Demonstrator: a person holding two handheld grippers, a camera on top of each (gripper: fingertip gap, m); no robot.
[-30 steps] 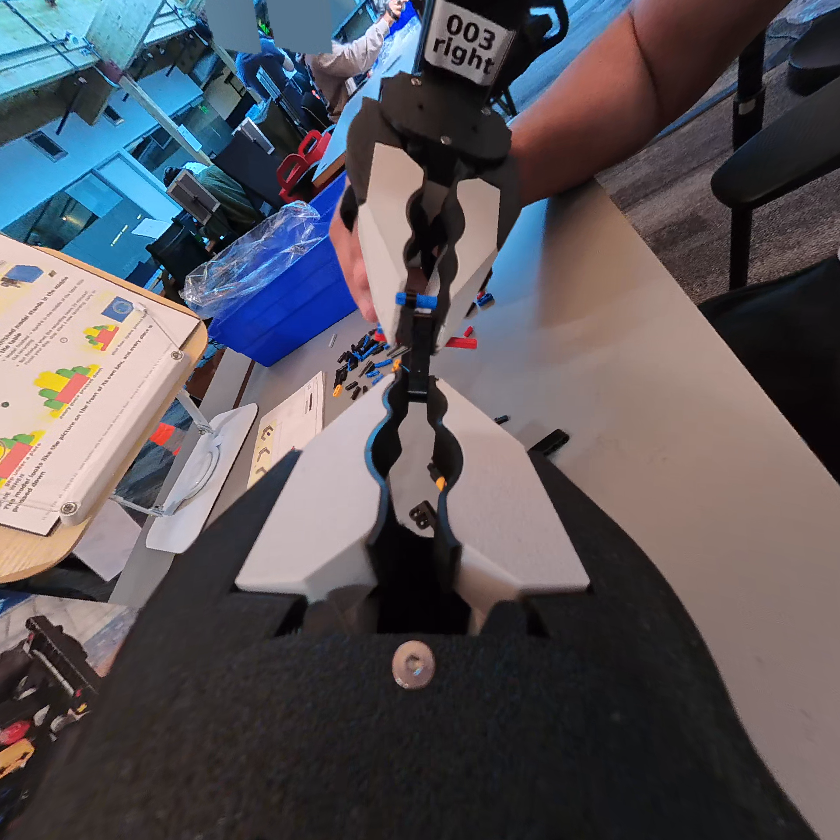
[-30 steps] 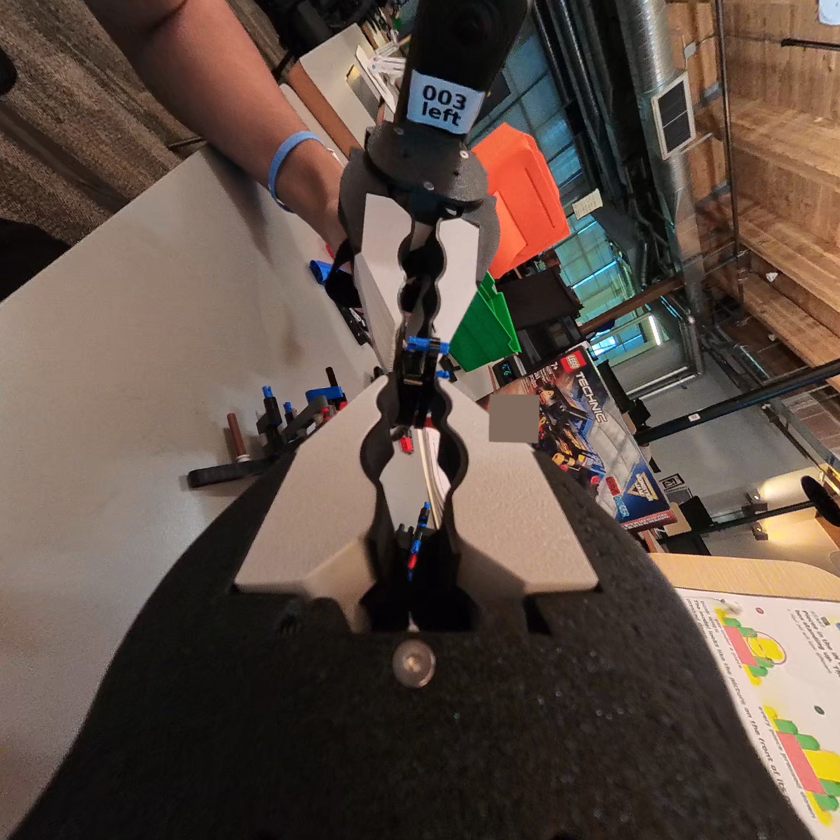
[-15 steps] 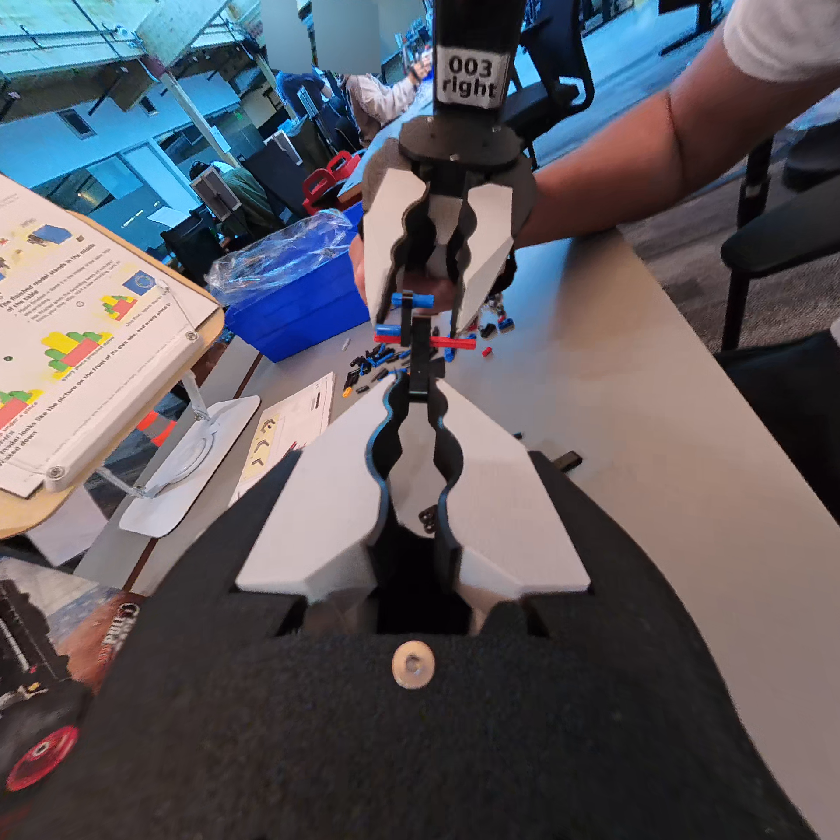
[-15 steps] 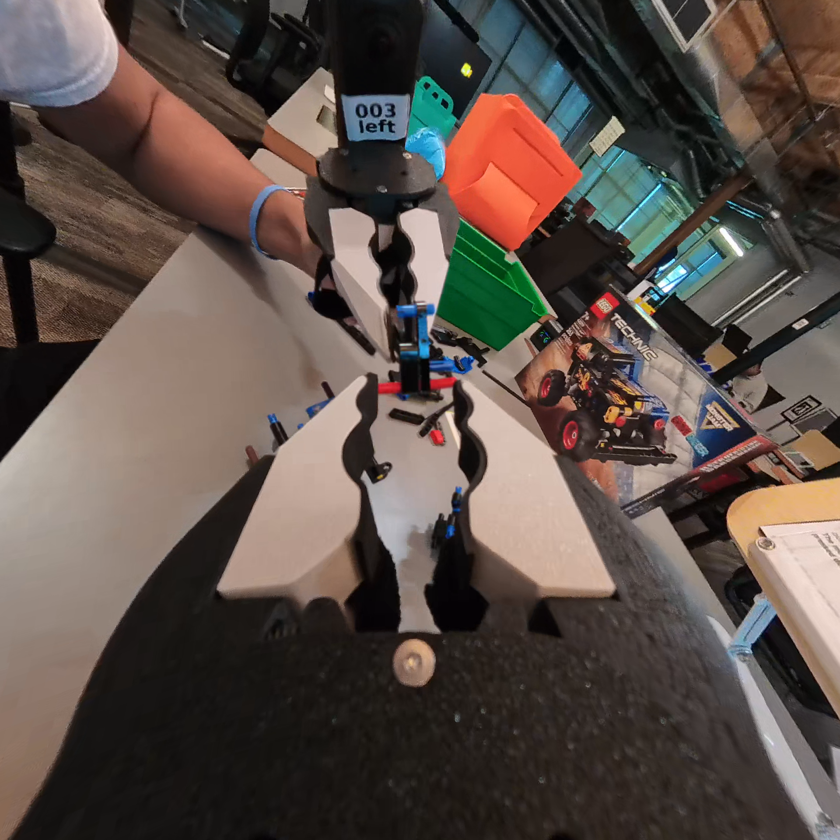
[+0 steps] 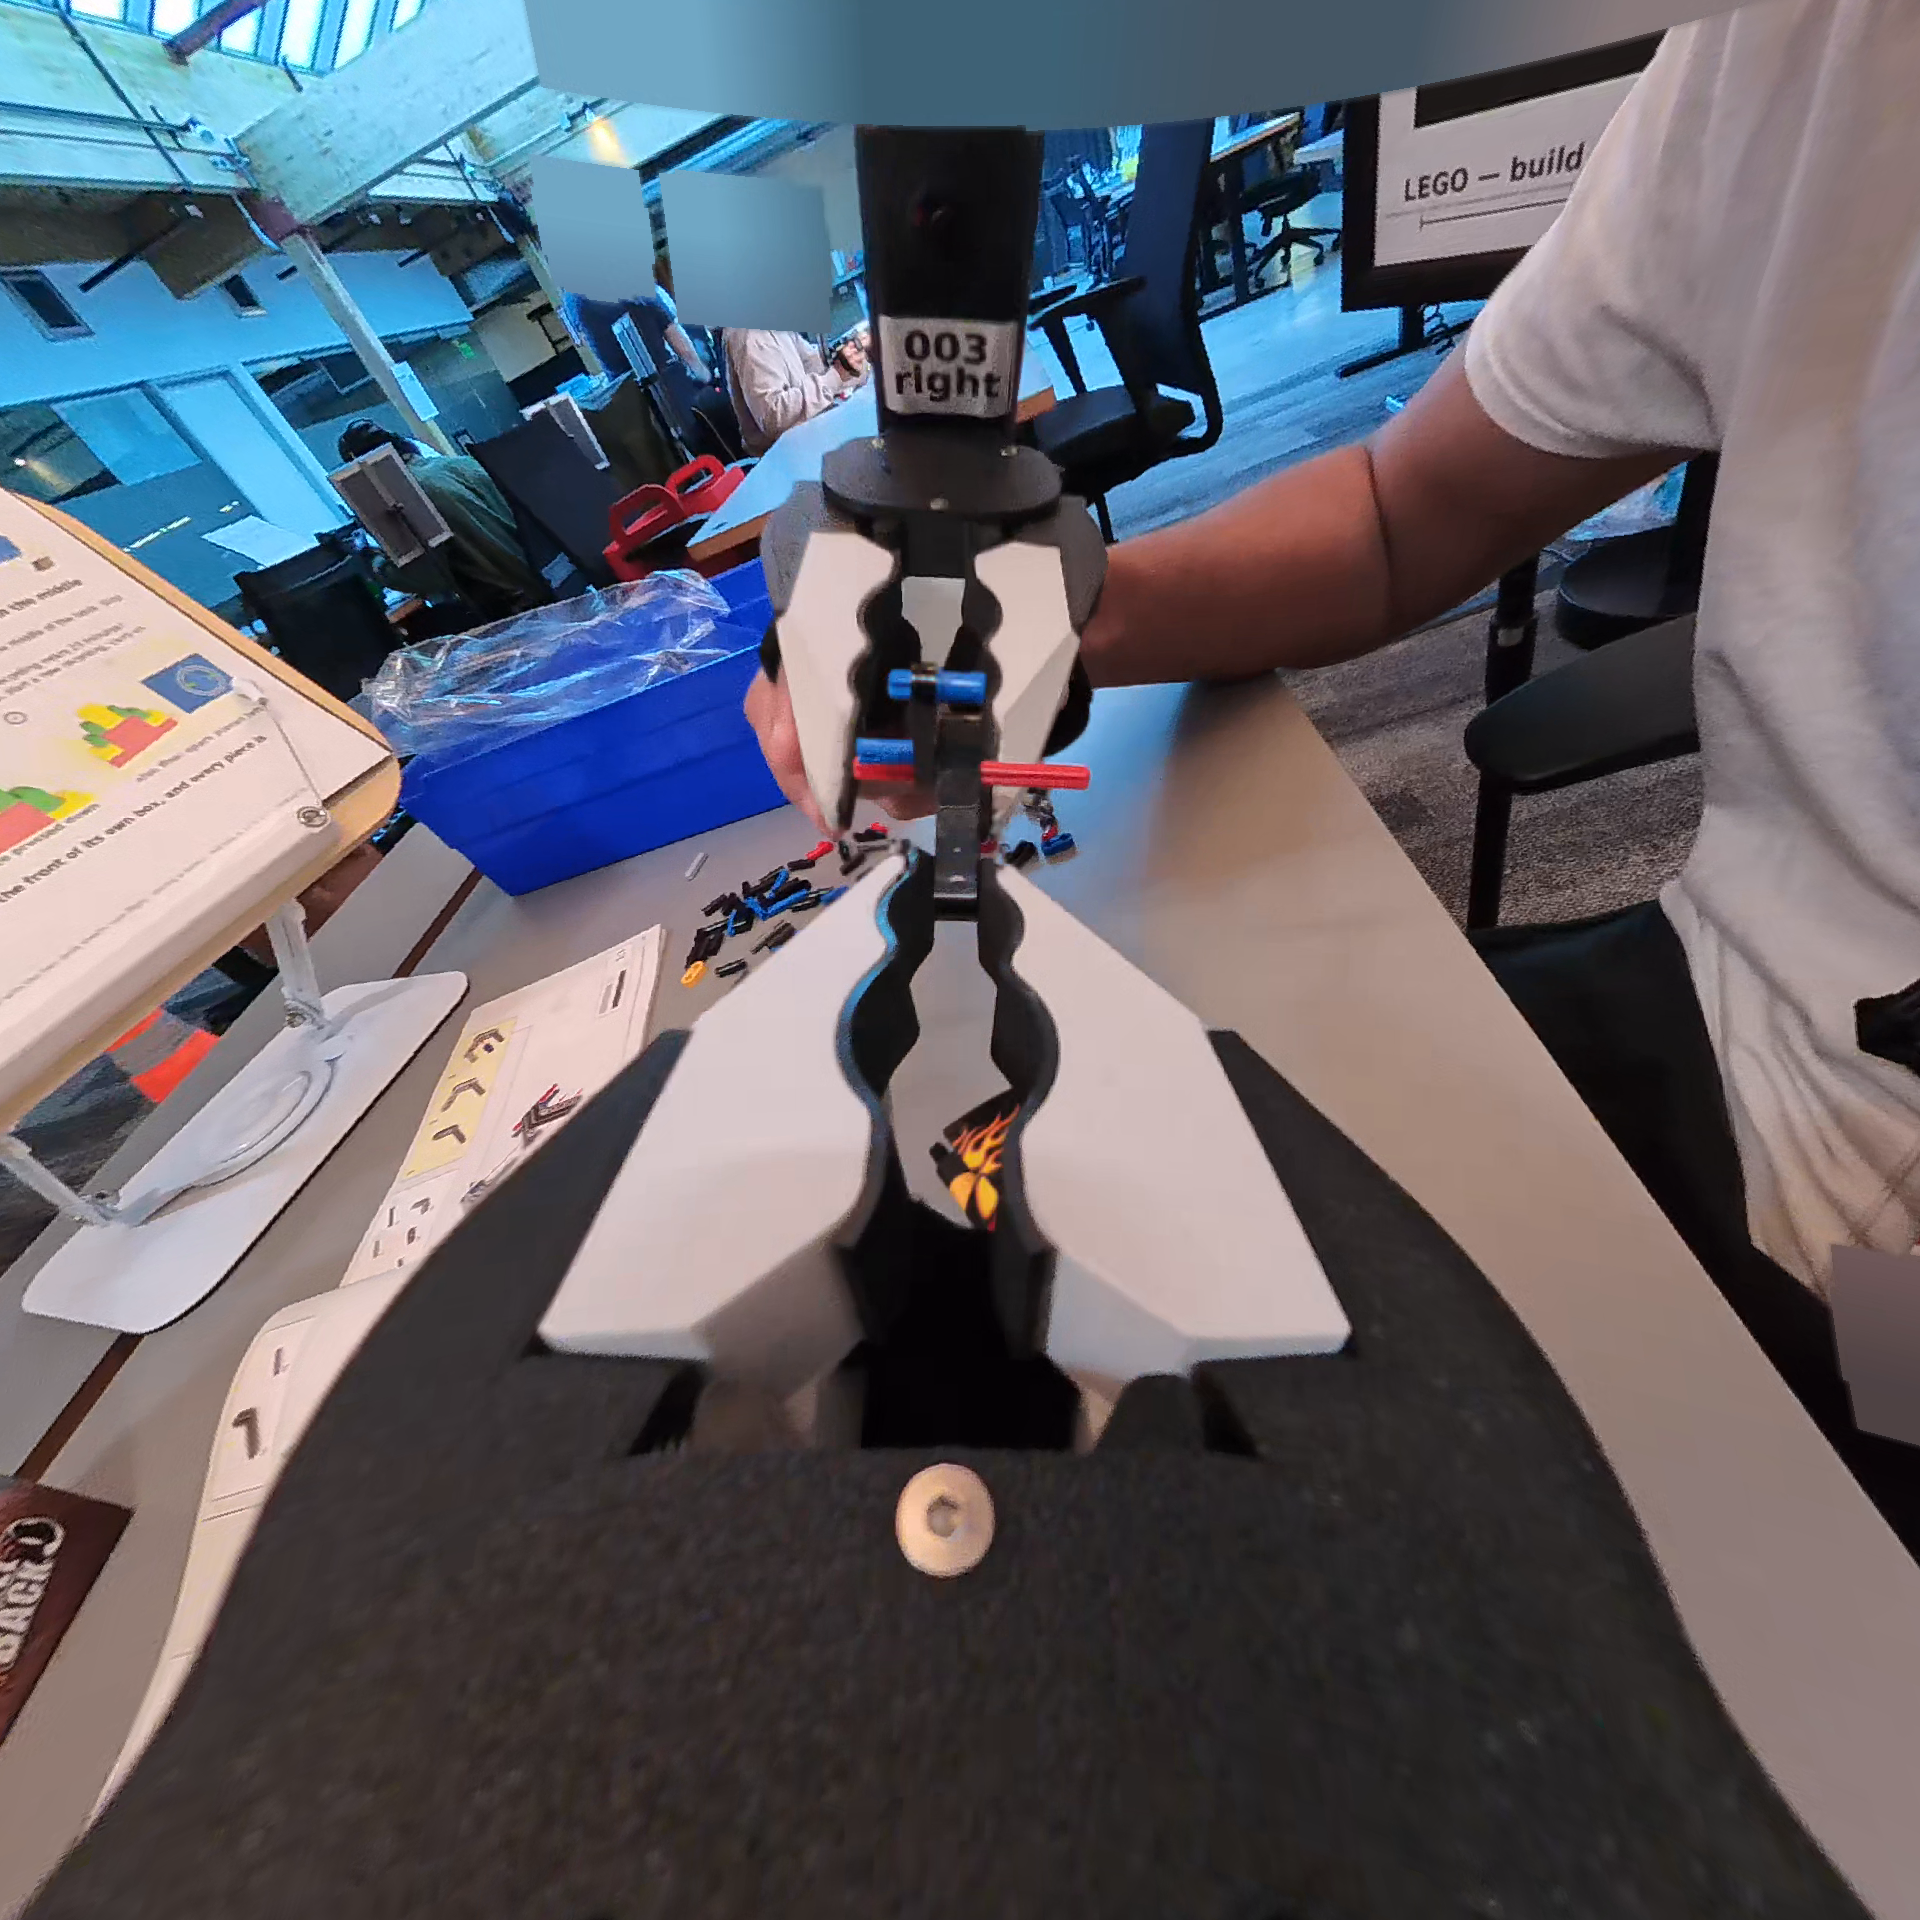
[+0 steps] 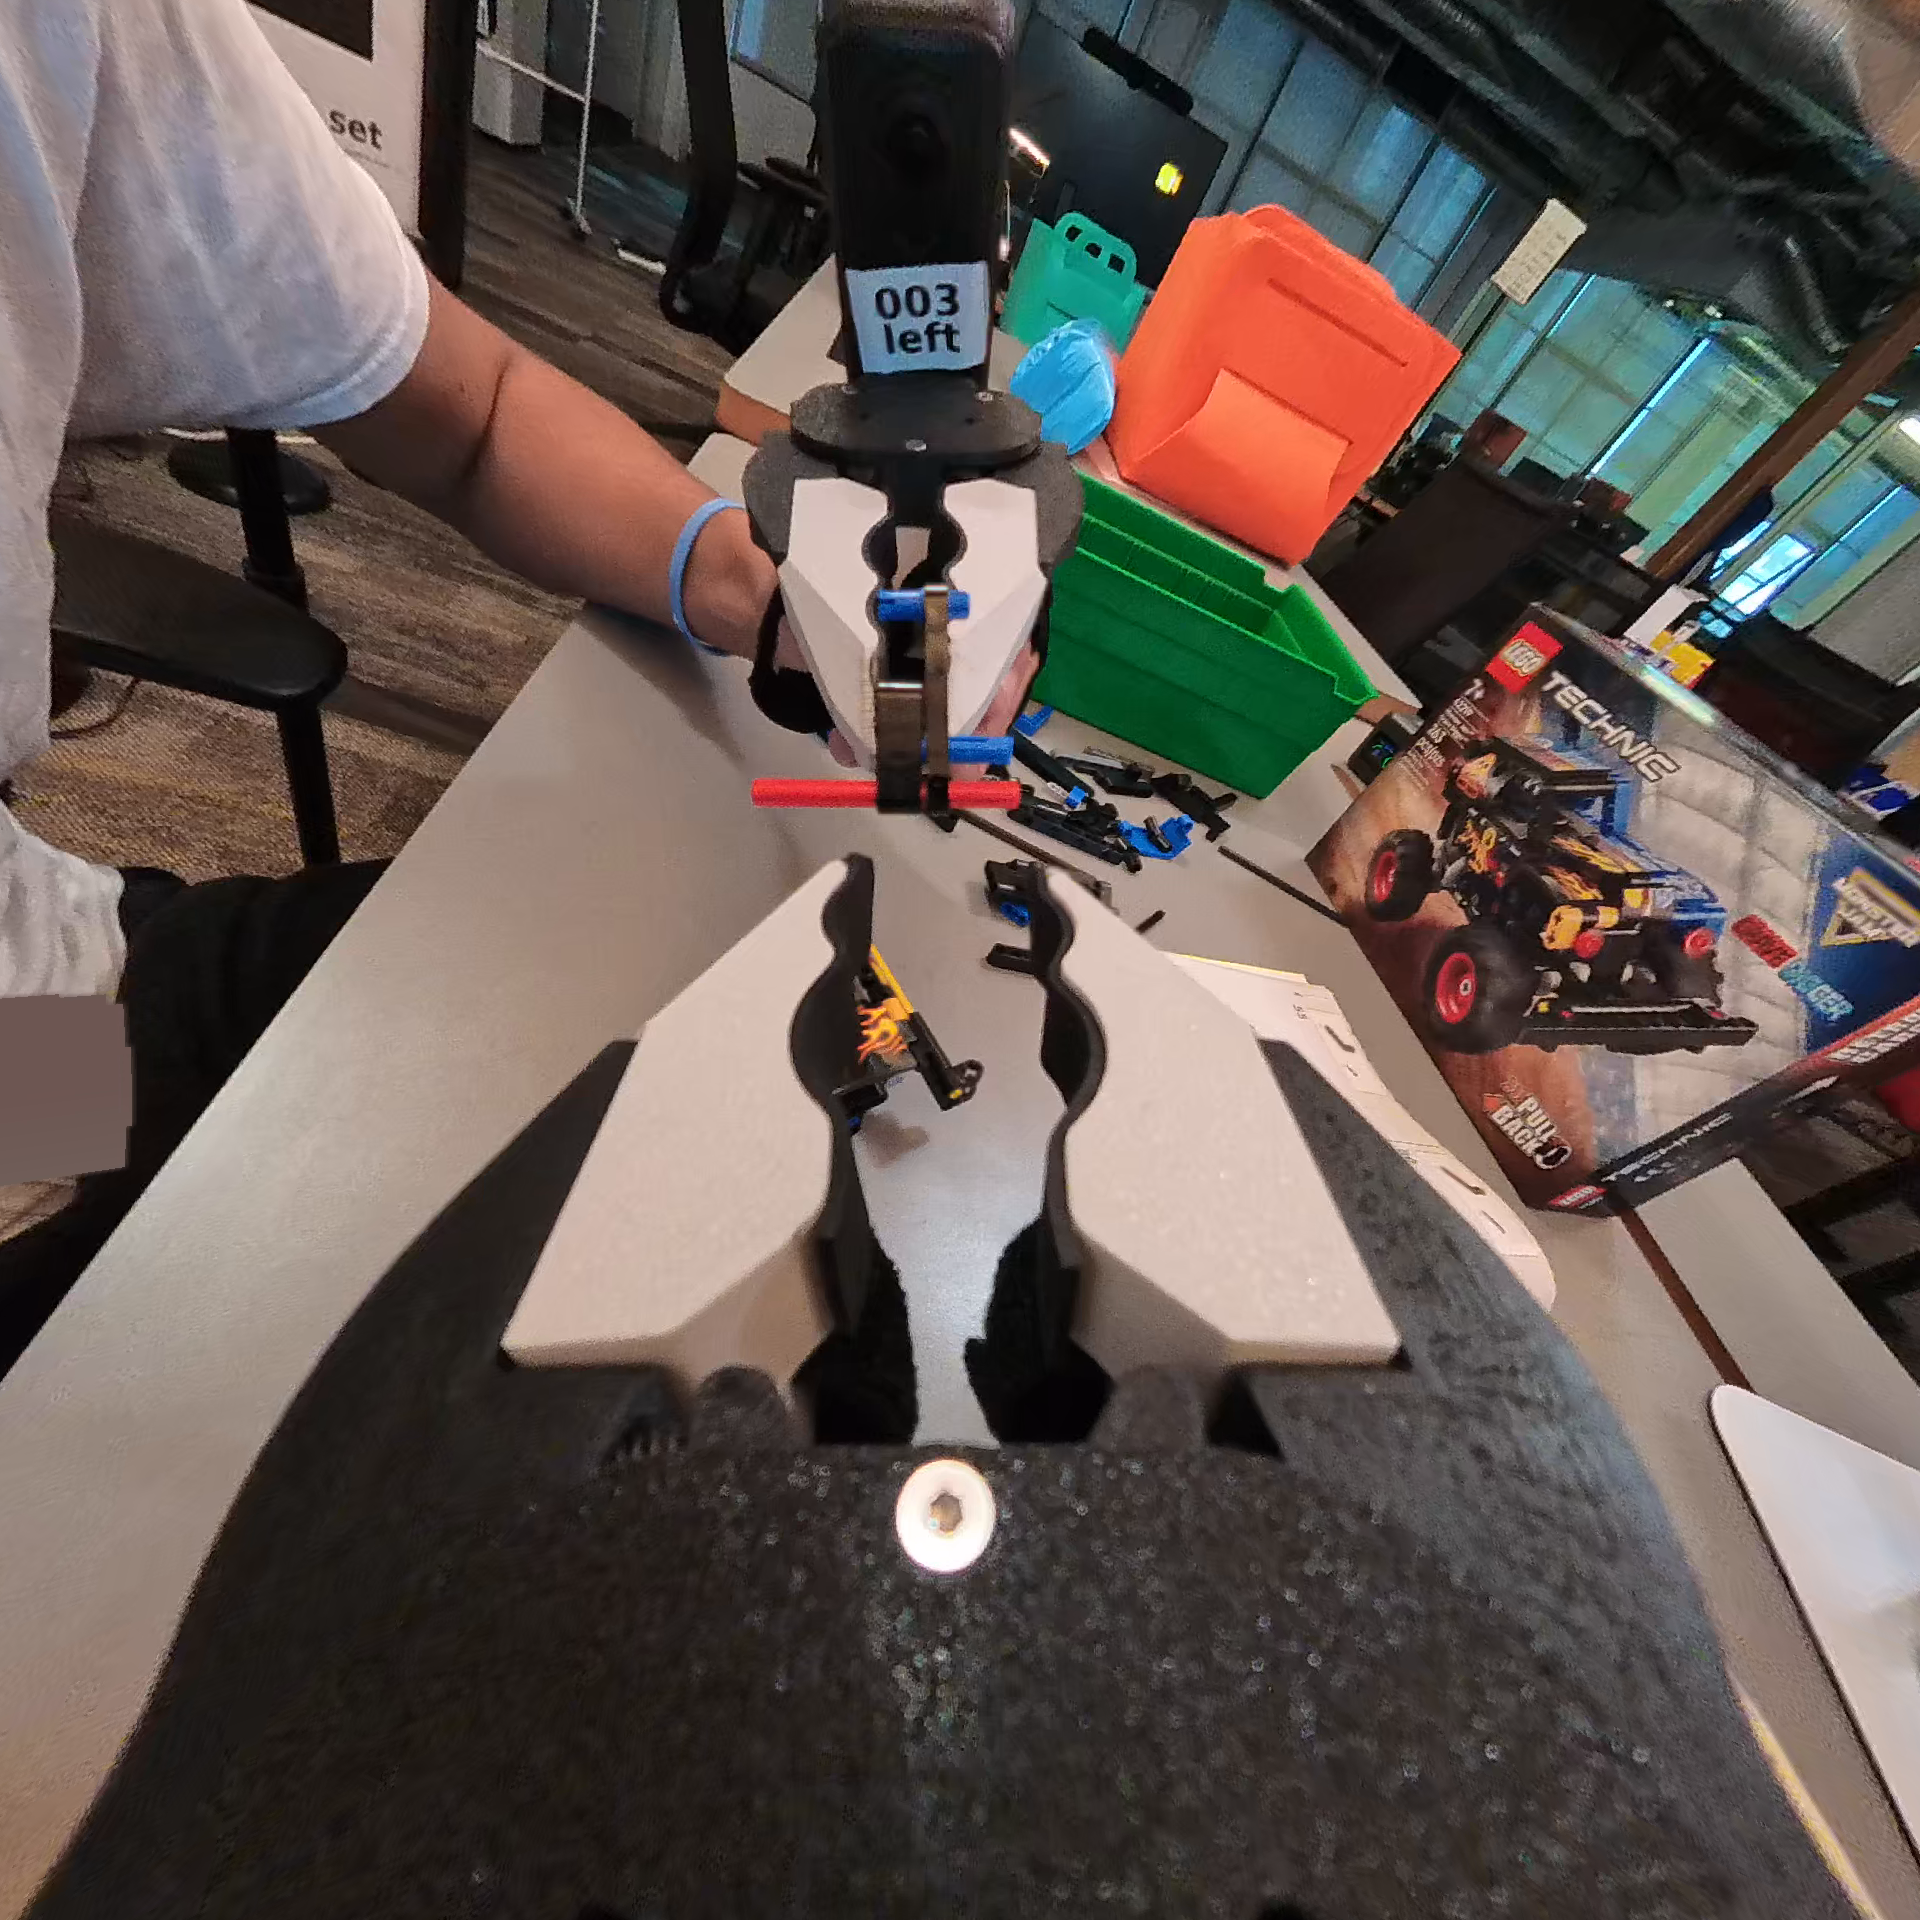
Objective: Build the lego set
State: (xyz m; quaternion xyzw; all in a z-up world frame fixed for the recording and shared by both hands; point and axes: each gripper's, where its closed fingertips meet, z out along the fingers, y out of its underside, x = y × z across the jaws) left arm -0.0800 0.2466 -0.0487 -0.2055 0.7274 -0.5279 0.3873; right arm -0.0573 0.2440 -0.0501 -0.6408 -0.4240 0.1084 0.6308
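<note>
You work over a plain grey table in a big open hall with timber beams, glass walls and other desks behind.

In the left wrist view, left of your left gripper stands a tilted board with a picture sheet on a white stand. Nearer the gripper lie white instruction pages, and beyond them a blue bin lined with clear plastic. Loose small black, blue and red parts lie scattered just ahead of the fingertips, to the left.

In the right wrist view, ahead and right of your right gripper sit a green bin and an orange bin, then the lego box with a truck picture at far right. More black and blue pieces lie between the green bin and the fingertips. A small black piece with a flame sticker lies on the table under the gap between the fingers.

Your left gripper is clamped on the lower end of a small lego assembly: an upright black beam with two short blue pins and a red axle through it crosswise. It is up off the table, between the two grippers. Your right gripper stands spread apart and grips nothing; its tips are just short of the assembly.
</note>
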